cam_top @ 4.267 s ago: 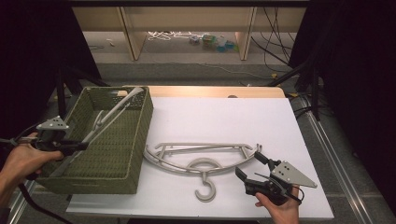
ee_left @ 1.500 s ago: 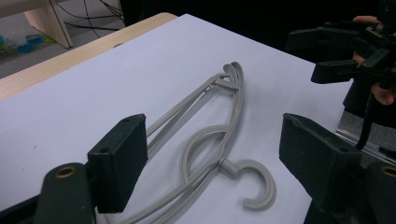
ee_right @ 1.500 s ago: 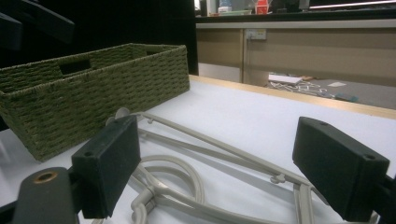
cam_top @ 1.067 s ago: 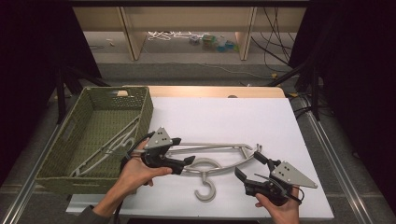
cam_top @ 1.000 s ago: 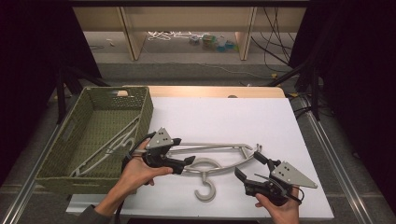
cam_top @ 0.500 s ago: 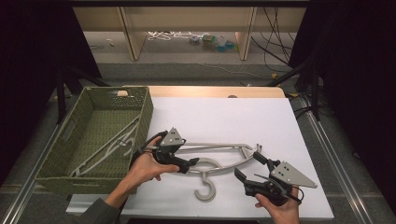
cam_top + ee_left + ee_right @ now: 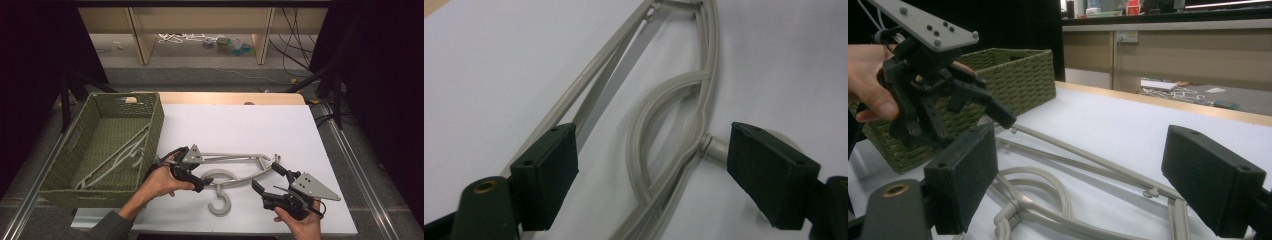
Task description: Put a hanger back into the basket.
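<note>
Left gripper (image 7: pixel 192 176): arrived from the basket (image 7: pixel 65 185), now over the hanger (image 7: pixel 684 130) on the table (image 7: pixel 240 125), jaws apart astride it; pickup judged next. Right gripper (image 7: pixel 272 182): jaws apart, beside the hanger's far end.

The bench (image 7: pixel 240 125) is covered by a white sheet, and a strip of pale wood is seen along its far edge. At the left side a green woven basket (image 7: pixel 155 117) is set, its right wall lying over the white surface; a grey hanger (image 7: pixel 117 160) is seen lying inside it. Near the front middle of the bench a second grey plastic hanger (image 7: pixel 235 157) is laid flat on the white surface, its hook (image 7: pixel 220 205) turned toward the near edge. The same hanger (image 7: pixel 664 100) is seen flat on the white surface in the left gripper view, and beside the basket (image 7: pixel 1018 75) in the right gripper view.
</note>
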